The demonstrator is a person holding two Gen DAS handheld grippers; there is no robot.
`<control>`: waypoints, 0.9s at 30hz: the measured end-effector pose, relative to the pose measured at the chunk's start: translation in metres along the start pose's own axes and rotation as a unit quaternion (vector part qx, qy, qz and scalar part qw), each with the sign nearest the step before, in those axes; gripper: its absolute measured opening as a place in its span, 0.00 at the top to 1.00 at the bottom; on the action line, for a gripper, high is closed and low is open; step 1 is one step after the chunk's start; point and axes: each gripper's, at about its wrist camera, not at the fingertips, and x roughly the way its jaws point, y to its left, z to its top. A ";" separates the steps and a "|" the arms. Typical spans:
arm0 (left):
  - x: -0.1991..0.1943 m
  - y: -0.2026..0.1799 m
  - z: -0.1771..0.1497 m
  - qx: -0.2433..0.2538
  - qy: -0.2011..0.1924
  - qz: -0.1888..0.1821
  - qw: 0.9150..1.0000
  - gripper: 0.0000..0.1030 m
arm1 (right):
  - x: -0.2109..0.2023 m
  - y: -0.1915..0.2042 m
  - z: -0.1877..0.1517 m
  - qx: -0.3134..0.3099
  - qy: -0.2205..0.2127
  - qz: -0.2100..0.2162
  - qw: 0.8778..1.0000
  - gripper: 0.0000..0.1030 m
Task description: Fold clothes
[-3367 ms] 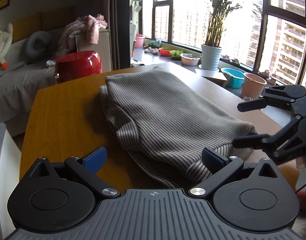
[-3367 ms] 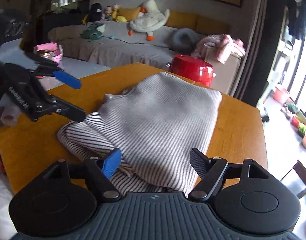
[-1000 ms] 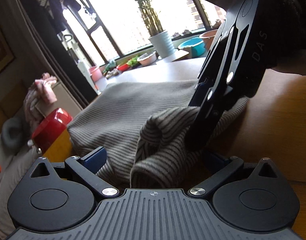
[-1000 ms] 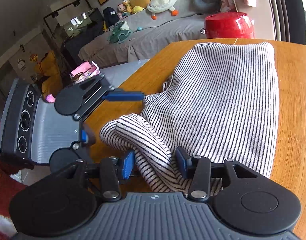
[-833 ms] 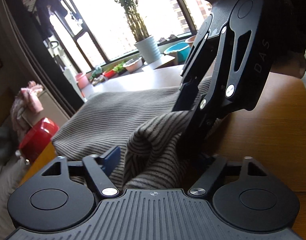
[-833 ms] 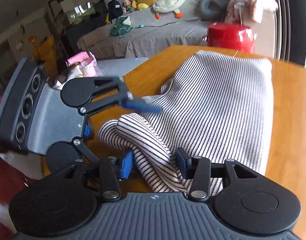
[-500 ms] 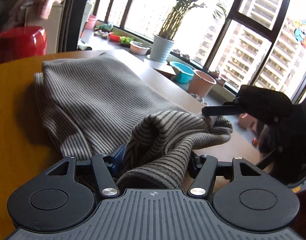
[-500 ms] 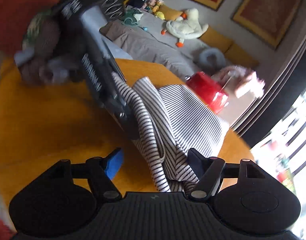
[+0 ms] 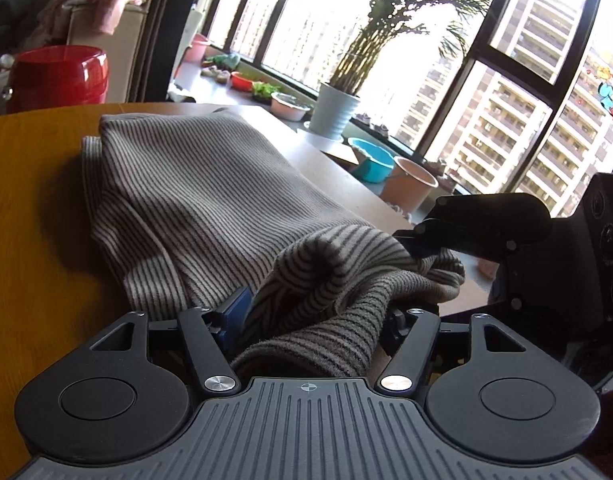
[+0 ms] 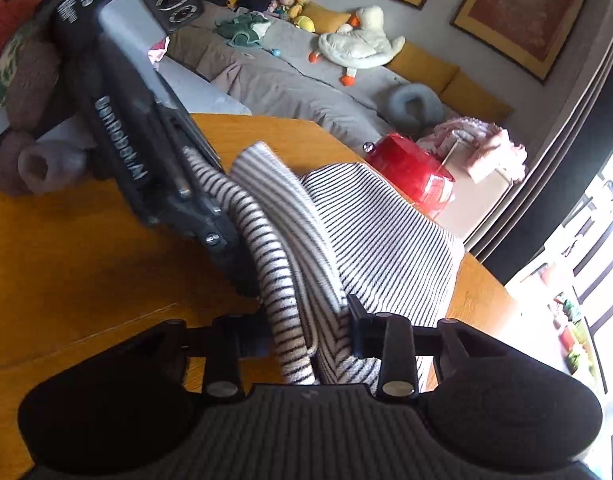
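The grey-and-black striped knit sweater (image 9: 194,184) lies on the orange-brown wooden table (image 9: 30,208), its near hem bunched up between both pairs of jaws. The left gripper (image 9: 314,316) is opening around a thick roll of cloth. The right gripper (image 10: 306,336) is closing, pinching the folded edge. A red glossy pot (image 10: 410,168) stands beyond the jaws.

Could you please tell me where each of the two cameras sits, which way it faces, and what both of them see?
Left wrist view: sits on the left tool, facing across the wooden table toward the windows; its jaws are opening around a bunched edge of the striped sweater; the right tool shows at right.
Right wrist view: sits on the right tool, facing the sofa; its jaws are closing on the sweater; the left tool shows at left.
Shared: sweater, table, red pot.
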 end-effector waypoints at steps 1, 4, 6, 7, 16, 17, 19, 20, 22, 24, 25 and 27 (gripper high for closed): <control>-0.006 -0.003 -0.001 0.006 -0.004 0.001 1.000 0.21 | -0.003 0.001 0.000 -0.003 0.004 -0.001 1.000 0.70; -0.032 -0.012 -0.006 0.006 -0.026 0.003 1.000 0.12 | -0.008 0.006 0.001 -0.005 0.012 0.005 1.000 0.72; -0.049 -0.012 -0.008 0.000 -0.042 0.011 0.999 0.11 | -0.010 0.008 0.002 0.002 0.020 0.020 1.000 0.73; -0.058 -0.009 -0.008 -0.008 -0.052 0.021 0.998 0.11 | -0.012 0.009 0.002 0.007 0.025 0.030 0.999 0.73; -0.095 0.022 0.006 -0.085 -0.117 0.046 0.988 0.23 | -0.070 0.012 0.010 0.020 0.047 0.060 0.997 0.73; -0.092 0.021 0.008 -0.083 -0.117 0.038 0.989 0.26 | -0.080 0.011 0.012 0.023 0.046 0.060 0.997 0.73; -0.077 0.016 0.013 -0.073 -0.110 0.025 0.991 0.27 | -0.096 0.008 0.017 0.028 0.047 0.062 0.997 0.73; -0.068 0.013 0.015 -0.067 -0.105 0.019 0.992 0.28 | -0.103 0.007 0.020 0.029 0.049 0.063 0.996 0.73; -0.048 0.008 0.019 -0.053 -0.089 0.010 0.995 0.30 | -0.114 0.004 0.028 0.023 0.053 0.066 0.996 0.73; -0.028 0.006 0.021 -0.039 -0.067 0.010 0.997 0.31 | -0.122 -0.001 0.039 0.003 0.049 0.063 0.997 0.74; -0.018 0.005 0.022 -0.032 -0.054 0.013 0.998 0.31 | -0.124 -0.005 0.045 -0.013 0.043 0.059 0.997 0.74; -0.003 0.007 0.022 -0.022 -0.031 0.018 0.999 0.31 | -0.125 -0.016 0.057 -0.032 0.030 0.051 0.998 0.74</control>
